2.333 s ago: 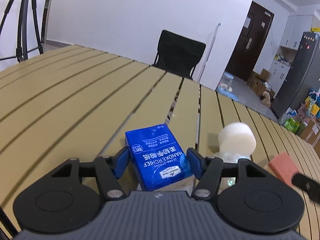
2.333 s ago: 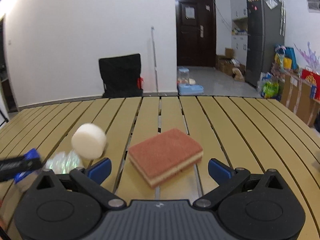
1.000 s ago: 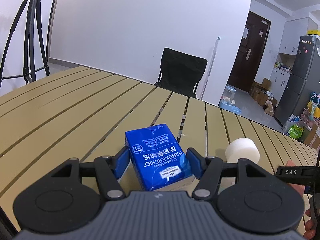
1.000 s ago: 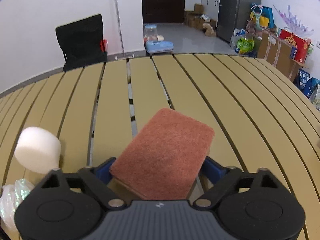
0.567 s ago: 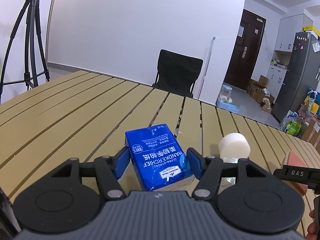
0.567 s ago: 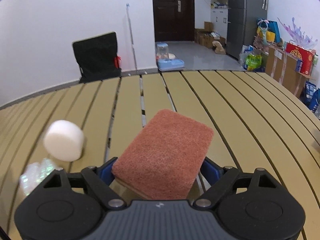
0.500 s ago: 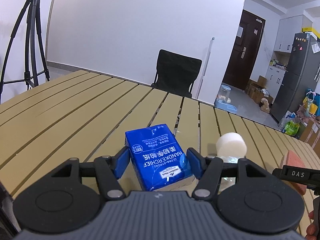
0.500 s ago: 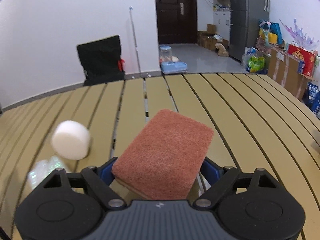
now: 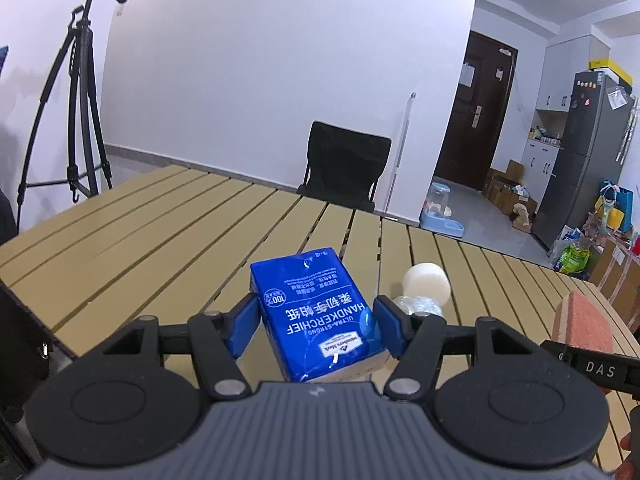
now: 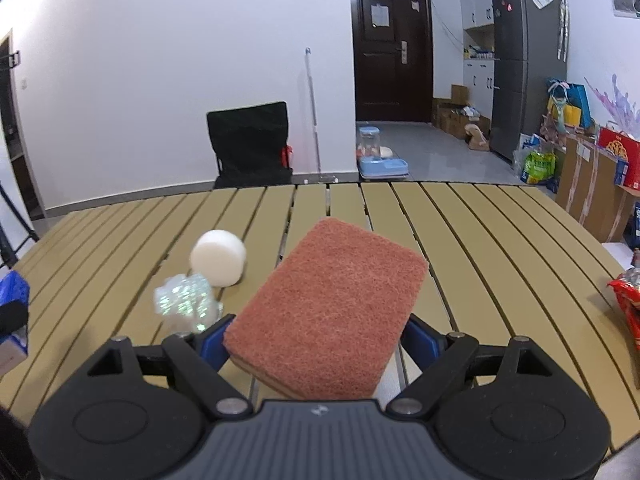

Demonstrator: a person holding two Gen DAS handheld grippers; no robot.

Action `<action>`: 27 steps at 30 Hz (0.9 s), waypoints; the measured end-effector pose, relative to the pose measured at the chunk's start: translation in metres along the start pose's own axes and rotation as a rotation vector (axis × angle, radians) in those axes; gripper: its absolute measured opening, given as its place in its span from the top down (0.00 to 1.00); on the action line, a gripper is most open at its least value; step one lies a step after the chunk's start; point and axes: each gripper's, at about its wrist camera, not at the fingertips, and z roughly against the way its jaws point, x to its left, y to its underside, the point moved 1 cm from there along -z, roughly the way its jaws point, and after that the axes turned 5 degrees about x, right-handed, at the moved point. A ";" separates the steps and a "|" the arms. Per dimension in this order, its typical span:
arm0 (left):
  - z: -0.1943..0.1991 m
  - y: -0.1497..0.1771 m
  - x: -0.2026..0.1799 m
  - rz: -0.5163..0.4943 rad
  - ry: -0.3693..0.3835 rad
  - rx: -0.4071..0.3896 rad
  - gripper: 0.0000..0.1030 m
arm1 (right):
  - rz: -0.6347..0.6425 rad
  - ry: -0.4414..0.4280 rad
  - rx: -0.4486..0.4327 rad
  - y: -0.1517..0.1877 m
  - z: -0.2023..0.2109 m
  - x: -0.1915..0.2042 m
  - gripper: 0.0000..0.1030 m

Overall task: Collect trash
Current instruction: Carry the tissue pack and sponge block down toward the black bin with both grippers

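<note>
Above a slatted table [image 10: 500, 248], a blue tissue pack [image 9: 316, 316] is pinched by the left gripper [image 9: 316, 326]. Meanwhile, a reddish sponge [image 10: 328, 308] is clamped in the right gripper [image 10: 320, 340]. A white foam cylinder [image 10: 218, 258] and crumpled plastic [image 10: 186, 300] are seen lying touching.

Both views are brightly and evenly lit, with soft, diffuse indoor light and faint shadows on the slatted table [image 10: 460, 240]. The white wall [image 9: 280, 60] reads clean, slightly bluish. Fisheye distortion bends the table slats and door frames, and dark vignetting fills the corners. Focus is mostly sharp; the crinkled plastic wrap [image 10: 186, 300] and the white foam cylinder [image 10: 218, 258] look slightly smeared by motion blur
</note>
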 end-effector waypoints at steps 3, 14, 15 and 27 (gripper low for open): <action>0.020 0.005 0.000 -0.005 0.003 -0.013 0.39 | 0.014 -0.012 -0.017 0.008 0.022 0.000 0.16; 0.081 0.040 0.001 -0.007 0.030 -0.021 0.39 | 0.042 -0.074 -0.062 0.046 0.096 -0.006 0.16; 0.086 0.044 0.002 -0.008 0.034 -0.019 0.39 | 0.045 -0.081 -0.064 0.050 0.101 -0.007 0.16; 0.145 0.094 0.001 -0.065 0.061 -0.002 0.39 | 0.106 -0.165 -0.080 0.106 0.153 -0.013 0.16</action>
